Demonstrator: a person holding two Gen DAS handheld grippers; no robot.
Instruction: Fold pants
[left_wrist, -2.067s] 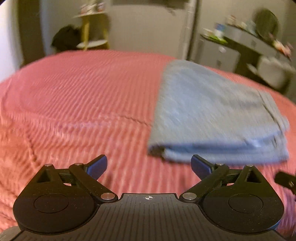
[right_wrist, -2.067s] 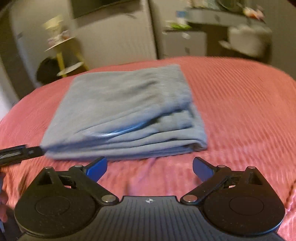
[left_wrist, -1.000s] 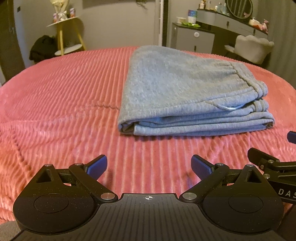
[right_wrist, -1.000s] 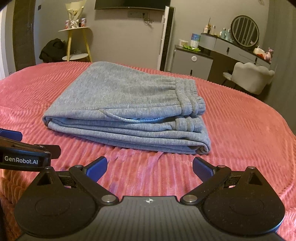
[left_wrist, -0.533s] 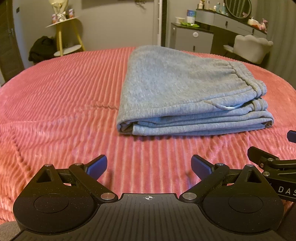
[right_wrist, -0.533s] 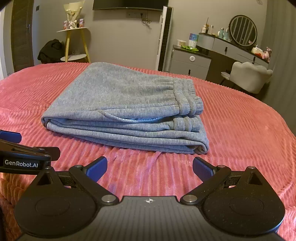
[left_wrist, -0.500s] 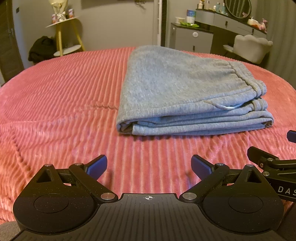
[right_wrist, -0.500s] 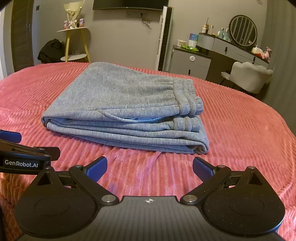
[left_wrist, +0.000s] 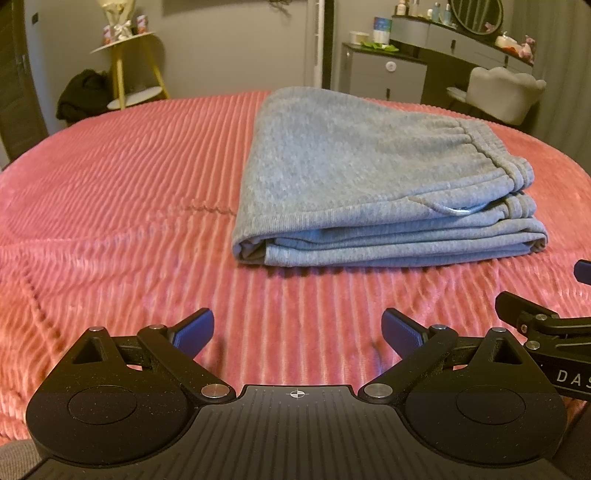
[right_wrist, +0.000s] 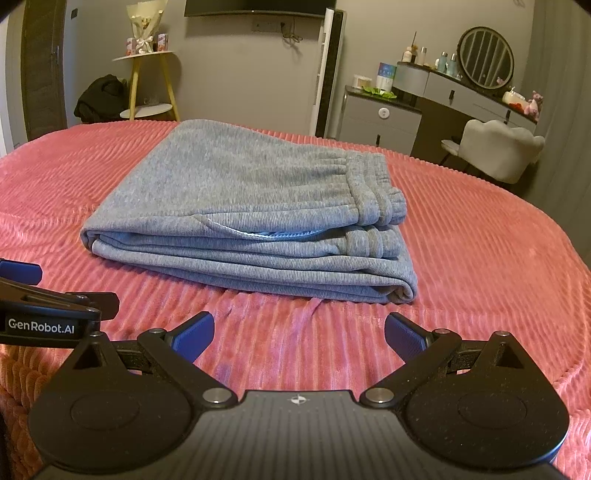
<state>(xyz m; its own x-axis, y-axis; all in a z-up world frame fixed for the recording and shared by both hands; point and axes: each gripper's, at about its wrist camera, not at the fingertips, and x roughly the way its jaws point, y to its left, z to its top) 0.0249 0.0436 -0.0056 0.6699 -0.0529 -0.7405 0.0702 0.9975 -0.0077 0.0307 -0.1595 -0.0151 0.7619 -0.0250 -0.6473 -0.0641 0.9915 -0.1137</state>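
Note:
Grey sweatpants (left_wrist: 369, 184) lie folded in a flat stack on a pink ribbed bedspread (left_wrist: 110, 206), waistband to the right. They also show in the right wrist view (right_wrist: 251, 206). My left gripper (left_wrist: 297, 328) is open and empty, held over the bedspread short of the stack's near edge. My right gripper (right_wrist: 299, 332) is open and empty too, in front of the stack. Each gripper's side shows at the edge of the other's view: the right one in the left wrist view (left_wrist: 546, 325), the left one in the right wrist view (right_wrist: 48, 310).
Beyond the bed stand a yellow-legged side table (right_wrist: 147, 85) with a dark bag beside it, a grey cabinet (right_wrist: 380, 118), a dressing table with a round mirror (right_wrist: 484, 59) and a pale chair (right_wrist: 498, 151). The bed's edge drops off at the right (right_wrist: 569, 332).
Both grippers drew back from the folded pants and steadied about a second ago. Since then nothing has visibly moved.

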